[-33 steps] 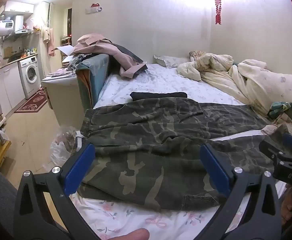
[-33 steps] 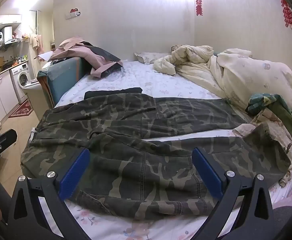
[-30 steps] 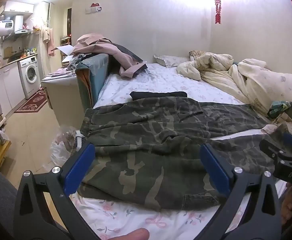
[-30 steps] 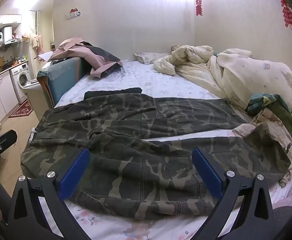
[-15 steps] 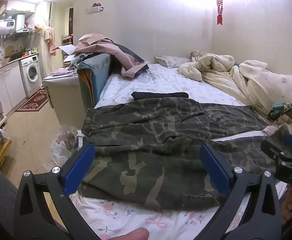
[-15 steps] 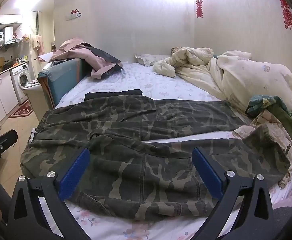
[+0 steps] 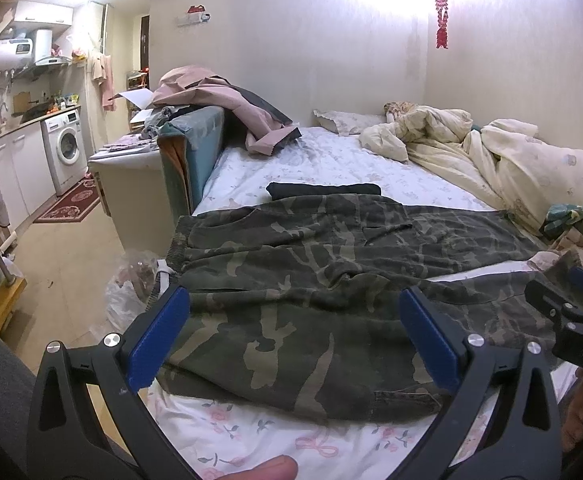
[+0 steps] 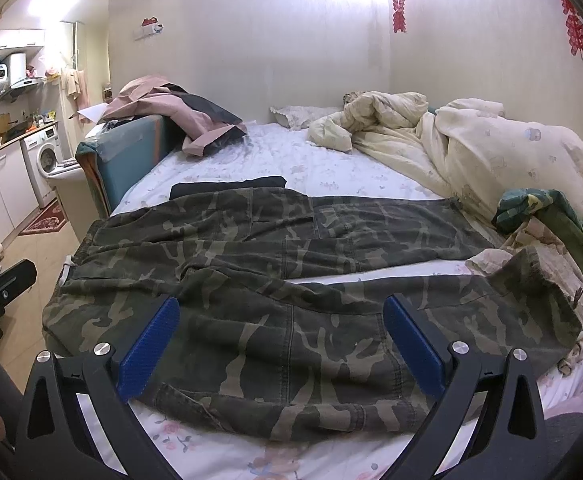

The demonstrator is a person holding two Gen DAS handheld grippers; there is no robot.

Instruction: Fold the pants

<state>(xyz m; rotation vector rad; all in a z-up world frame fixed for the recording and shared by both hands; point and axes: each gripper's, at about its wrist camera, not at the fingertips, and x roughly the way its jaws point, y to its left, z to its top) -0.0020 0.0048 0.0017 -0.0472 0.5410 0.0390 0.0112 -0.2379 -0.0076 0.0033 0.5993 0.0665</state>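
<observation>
Camouflage pants [image 7: 311, 280] lie spread flat across the floral bed sheet [image 7: 331, 168], waistband to the left, both legs running right; they also show in the right wrist view [image 8: 283, 280]. My left gripper [image 7: 293, 330] is open and empty, held above the pants' near edge by the waist end. My right gripper [image 8: 281, 338] is open and empty above the near leg. The right gripper's tip shows at the right edge of the left wrist view [image 7: 571, 320]. The leg ends run up against the bedding at the right [image 8: 531, 280].
A black folded garment [image 7: 323, 190] lies just behind the pants. A cream quilt [image 8: 471, 148] is heaped along the bed's right side, with a green cloth [image 8: 547, 212] on it. A teal headboard with pink clothes [image 7: 211, 100] and a kitchen with a washing machine [image 7: 65, 148] are at left.
Both grippers have drifted very slightly; the pants have not moved and both grippers remain open.
</observation>
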